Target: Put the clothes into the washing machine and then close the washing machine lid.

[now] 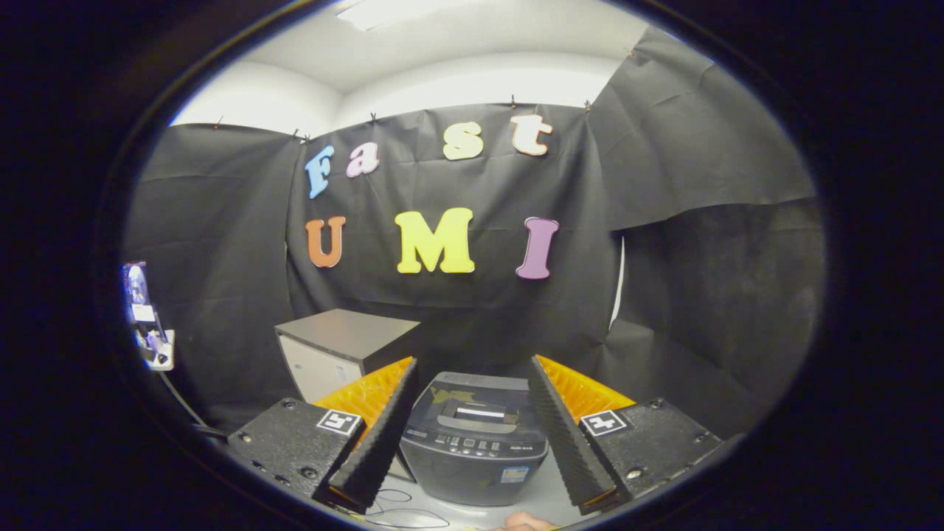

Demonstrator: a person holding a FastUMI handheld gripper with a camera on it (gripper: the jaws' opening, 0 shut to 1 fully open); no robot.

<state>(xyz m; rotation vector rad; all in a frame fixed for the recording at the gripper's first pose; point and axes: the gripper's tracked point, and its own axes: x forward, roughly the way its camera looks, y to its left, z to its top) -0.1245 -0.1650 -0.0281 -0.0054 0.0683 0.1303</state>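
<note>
In the gripper view, the gripper (472, 383) is held up with its 2 fingers (383, 428) spread wide apart and nothing between them but open air. Seen through that gap, beyond the fingertips, the washing machine (476, 450) stands on a pale surface (549, 498), front panel facing the camera, with a grey cabinet (339, 350) just behind and to its left against the black booth wall. The lid (479, 402) looks to lie flat on top of the machine, though the fisheye angle and glare make it hard to say whether it is fully down. No clothes can be made out anywhere, so I cannot tell where they lie. Judging by the empty fingers, the task seems to be at its start or between steps: the next move calls for finding the clothes and closing the fingers on them, and the lid would need to be up before anything goes in. A thin cable (402, 509) trails on the surface in front of the machine, and part of a hand (525, 522) is cut off below it. A small device (147, 317) hangs on the left wall, too blurred to identify.
</note>
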